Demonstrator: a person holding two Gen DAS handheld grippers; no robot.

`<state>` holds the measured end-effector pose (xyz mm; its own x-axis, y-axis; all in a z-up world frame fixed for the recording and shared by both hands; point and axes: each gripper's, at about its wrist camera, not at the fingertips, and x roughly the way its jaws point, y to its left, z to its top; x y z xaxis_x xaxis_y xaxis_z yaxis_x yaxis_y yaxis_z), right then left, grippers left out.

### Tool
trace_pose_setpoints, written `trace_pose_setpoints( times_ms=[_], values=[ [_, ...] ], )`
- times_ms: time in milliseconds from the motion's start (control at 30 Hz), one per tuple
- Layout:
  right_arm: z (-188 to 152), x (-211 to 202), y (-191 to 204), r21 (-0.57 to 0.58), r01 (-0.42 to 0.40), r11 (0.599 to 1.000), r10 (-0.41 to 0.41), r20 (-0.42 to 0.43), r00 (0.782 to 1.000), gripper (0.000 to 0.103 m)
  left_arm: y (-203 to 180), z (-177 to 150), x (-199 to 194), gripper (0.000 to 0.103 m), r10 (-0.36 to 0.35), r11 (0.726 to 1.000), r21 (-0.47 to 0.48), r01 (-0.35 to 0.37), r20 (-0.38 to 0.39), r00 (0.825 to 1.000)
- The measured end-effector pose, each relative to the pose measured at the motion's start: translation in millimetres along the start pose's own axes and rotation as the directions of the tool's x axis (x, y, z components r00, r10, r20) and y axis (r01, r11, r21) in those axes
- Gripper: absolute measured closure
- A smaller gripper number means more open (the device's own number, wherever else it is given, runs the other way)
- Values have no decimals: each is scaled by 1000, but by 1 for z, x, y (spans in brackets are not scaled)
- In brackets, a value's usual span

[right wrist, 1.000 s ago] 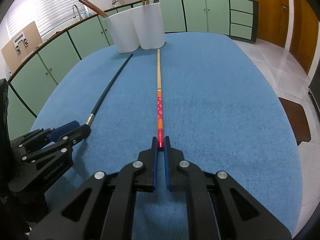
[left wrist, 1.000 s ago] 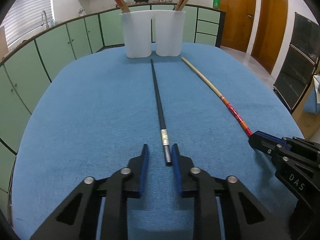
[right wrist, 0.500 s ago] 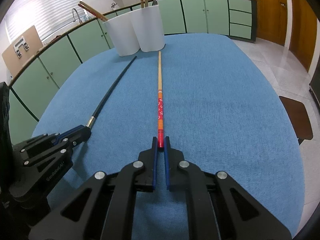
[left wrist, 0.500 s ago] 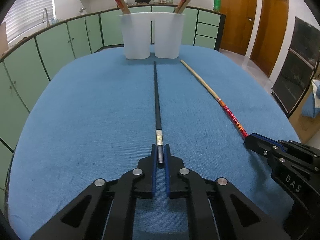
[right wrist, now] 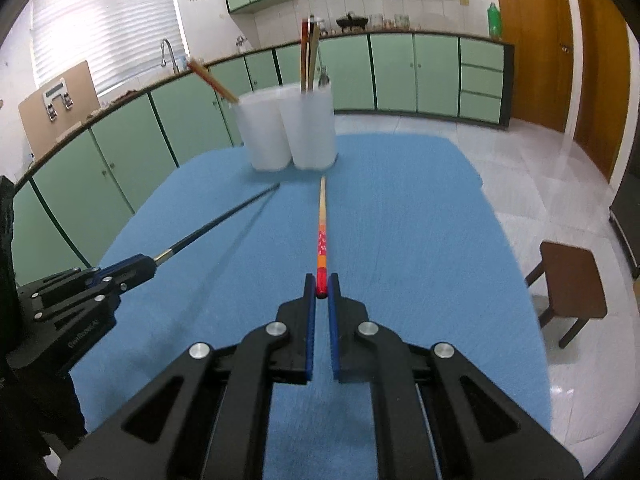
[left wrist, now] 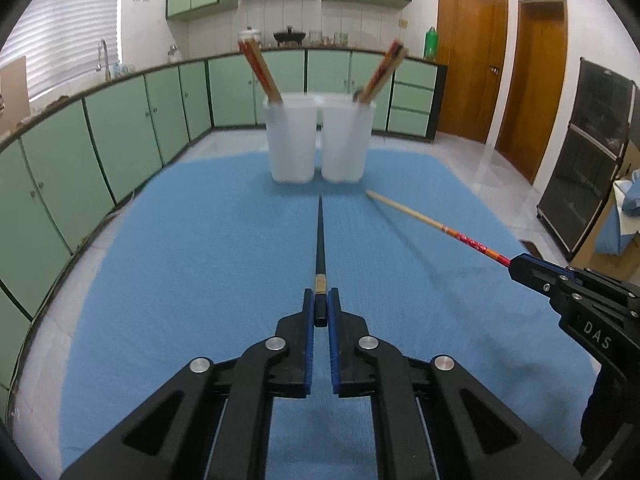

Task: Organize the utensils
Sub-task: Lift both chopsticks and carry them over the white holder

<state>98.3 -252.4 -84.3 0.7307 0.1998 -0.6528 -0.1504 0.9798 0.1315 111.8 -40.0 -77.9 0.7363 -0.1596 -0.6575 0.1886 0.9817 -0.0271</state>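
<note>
My left gripper is shut on the butt end of a black chopstick and holds it raised above the blue cloth, tip toward two white cups at the far end. My right gripper is shut on the red end of a wooden chopstick, also raised, pointing at the cups. Each cup holds chopsticks. In the right wrist view the left gripper and black chopstick show at the left. The right gripper shows in the left wrist view.
The blue cloth covers the table. Green cabinets run along the left and back. A brown stool stands on the floor to the right. Wooden doors are at the back right.
The left gripper closed on the black chopstick a second ago. Both grippers have since lifted their chopsticks off the cloth; shadows show under them.
</note>
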Motion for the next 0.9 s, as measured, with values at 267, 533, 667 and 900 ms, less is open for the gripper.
trace_pose_setpoints(
  times_ms=[267, 533, 667, 900],
  values=[
    [35, -23, 5, -33, -16, 999, 19, 78, 997, 98, 5, 32, -29, 97, 0, 1000, 5, 0, 102, 995],
    [79, -38, 6, -66, -43, 997, 52, 145, 988, 98, 11, 66, -39, 97, -31, 999, 19, 28, 165, 986],
    [102, -43, 8, -90, -64, 994, 78, 162, 984, 98, 14, 87, -41, 97, -63, 998, 29, 59, 185, 981],
    [135, -44, 13, -113, -125, 986, 141, 150, 979, 98, 14, 109, -40, 97, -110, 994, 41, 104, 191, 975]
  ],
)
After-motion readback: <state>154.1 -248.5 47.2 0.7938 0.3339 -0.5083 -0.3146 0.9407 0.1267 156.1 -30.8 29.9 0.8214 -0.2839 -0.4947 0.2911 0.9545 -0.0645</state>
